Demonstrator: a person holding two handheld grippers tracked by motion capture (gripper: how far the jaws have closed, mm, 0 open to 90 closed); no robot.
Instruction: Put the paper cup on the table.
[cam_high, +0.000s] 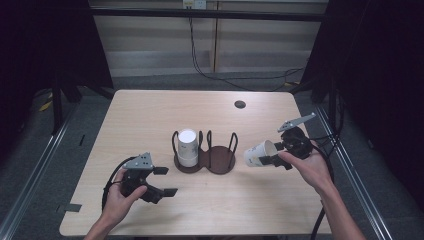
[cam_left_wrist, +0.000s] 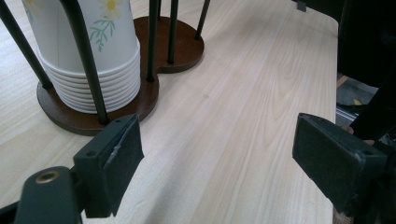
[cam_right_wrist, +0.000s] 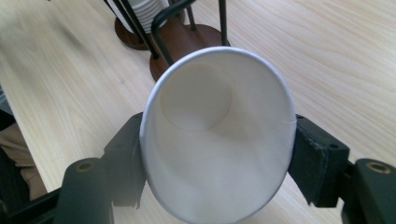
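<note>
Paper cup (cam_right_wrist: 217, 140) — empty | right tool (cam_right_wrist: 217, 158) grips it | holder (cam_high: 220, 162) right bay looks bare

We see a white paper cup (cam_right_wrist: 217, 140), plain white inside, dark print on its outer wall. Stacked cups (cam_left_wrist: 93, 51) are white with a yellow-flower, green-leaf pattern. Rack (cam_high: 220, 161) has a dark brown base and black wire posts. Tabletop (cam_high: 150, 115) is light wood grain. Both hand-held grippers, left (cam_high: 167, 181) and right (cam_high: 267, 159), are black with grey plates.
</note>
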